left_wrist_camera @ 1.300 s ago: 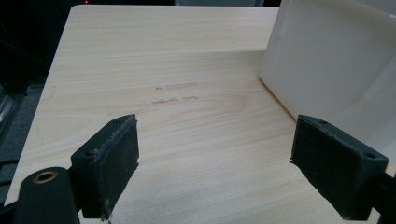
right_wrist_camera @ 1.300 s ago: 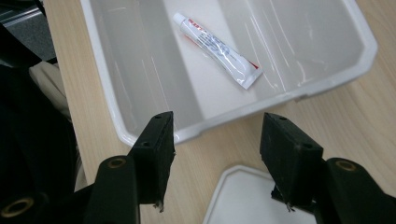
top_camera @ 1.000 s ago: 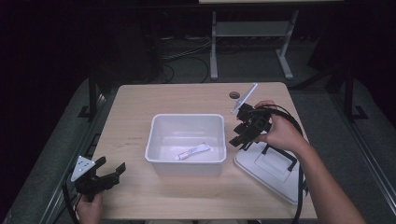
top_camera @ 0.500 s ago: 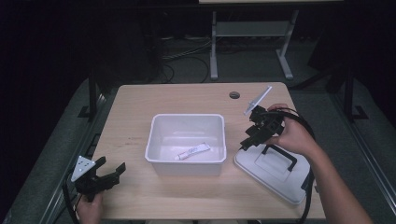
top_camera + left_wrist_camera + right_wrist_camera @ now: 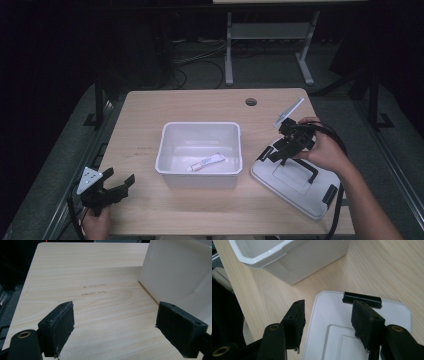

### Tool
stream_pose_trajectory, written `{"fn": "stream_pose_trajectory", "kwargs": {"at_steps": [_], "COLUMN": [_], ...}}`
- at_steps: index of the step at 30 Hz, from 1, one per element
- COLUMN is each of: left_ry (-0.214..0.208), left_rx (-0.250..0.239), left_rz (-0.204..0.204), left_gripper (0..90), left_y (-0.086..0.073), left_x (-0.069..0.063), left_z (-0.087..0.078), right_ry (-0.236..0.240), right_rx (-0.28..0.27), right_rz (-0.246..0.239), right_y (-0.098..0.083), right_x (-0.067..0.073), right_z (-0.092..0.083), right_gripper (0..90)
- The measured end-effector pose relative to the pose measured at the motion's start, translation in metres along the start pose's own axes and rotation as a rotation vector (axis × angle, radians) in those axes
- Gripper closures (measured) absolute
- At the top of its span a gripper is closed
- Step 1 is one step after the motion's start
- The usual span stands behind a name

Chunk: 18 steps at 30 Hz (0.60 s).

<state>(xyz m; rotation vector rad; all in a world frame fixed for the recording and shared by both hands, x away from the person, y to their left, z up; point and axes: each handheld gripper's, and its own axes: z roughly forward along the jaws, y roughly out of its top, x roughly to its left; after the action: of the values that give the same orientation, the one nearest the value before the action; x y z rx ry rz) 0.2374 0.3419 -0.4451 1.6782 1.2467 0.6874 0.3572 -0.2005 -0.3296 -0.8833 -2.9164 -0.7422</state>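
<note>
A person at a wooden table (image 5: 150,120) holds a gripper in each hand. The right gripper (image 5: 280,150) hovers over the far left end of a white lid (image 5: 295,182) that lies flat on the table's right side, just right of an open white bin (image 5: 200,132). The jaws stand apart with nothing pinched between them; in the right gripper view (image 5: 327,320) they straddle the lid's (image 5: 362,325) near edge, the right jaw close in front of a black latch (image 5: 362,300) at that edge, though whether it touches the lid cannot be told. A black handle (image 5: 300,167) runs across the lid's raised middle, and a second black latch (image 5: 330,194) sits at its near right end. The right hand (image 5: 325,150) grips the tool from the right, its cable looping round the wrist.

The bin stands mid-table, its wall (image 5: 307,262) showing just beyond the lid in the right gripper view. Inside, on the bin's floor, lies a small white tube (image 5: 206,161), slanting from near left to far right.

At the table's near left corner the left gripper (image 5: 120,184) rests low in the left hand (image 5: 95,225), jaws spread wide and empty, well apart from the bin. The left gripper view (image 5: 115,330) looks along bare wood, with the bin's side (image 5: 175,270) rising at far right. A round cable hole (image 5: 251,102) marks the table's far edge.
</note>
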Motion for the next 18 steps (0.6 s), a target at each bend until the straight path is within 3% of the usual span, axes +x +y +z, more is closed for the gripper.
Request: {"fn": "stream_pose_trajectory", "kwargs": {"at_steps": [18], "left_ry": [-0.001], "left_rx": [0.003], "left_rz": [0.011], "left_gripper": [14.0], "left_y": [0.000], "left_x": [-0.002], "left_z": [0.001], "right_ry": [-0.003], "right_rx": [-0.002], "right_rz": [0.075], "right_y": [-0.032], "right_x": [-0.015], "right_z": [0.004], "right_gripper": [44.5]}}
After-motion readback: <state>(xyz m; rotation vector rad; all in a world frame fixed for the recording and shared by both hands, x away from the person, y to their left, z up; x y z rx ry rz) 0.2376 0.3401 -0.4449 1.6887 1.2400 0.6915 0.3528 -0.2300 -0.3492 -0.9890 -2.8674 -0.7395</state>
